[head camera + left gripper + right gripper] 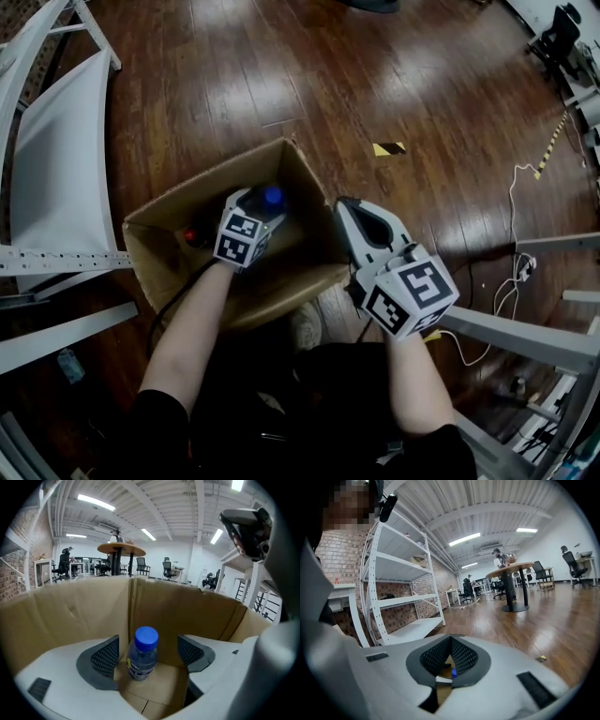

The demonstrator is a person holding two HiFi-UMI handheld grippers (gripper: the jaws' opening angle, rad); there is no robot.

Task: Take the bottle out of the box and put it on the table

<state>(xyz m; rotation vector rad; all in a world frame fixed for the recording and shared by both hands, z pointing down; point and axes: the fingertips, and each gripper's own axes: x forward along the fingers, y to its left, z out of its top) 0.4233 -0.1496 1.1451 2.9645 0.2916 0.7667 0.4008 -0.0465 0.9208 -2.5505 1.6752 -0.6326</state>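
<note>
An open cardboard box (281, 286) sits on the wooden floor. Inside it a small clear bottle (272, 196) with a blue cap stands upright. My left gripper (262, 206) reaches down into the box. In the left gripper view the bottle (142, 656) stands between the spread pads (105, 657), and a gap shows on each side, so the left gripper (147, 652) is open. My right gripper (345, 208) hovers by the box's right wall; its pads (436, 656) meet with nothing between them. Below their tips the blue cap (454, 672) peeks through.
A small red thing (190, 236) lies in the box's left part. A white shelf rack (56, 169) stands to the left, metal frames (525, 337) and cables (511, 272) to the right. A yellow-black tape scrap (389, 148) lies on the floor beyond the box.
</note>
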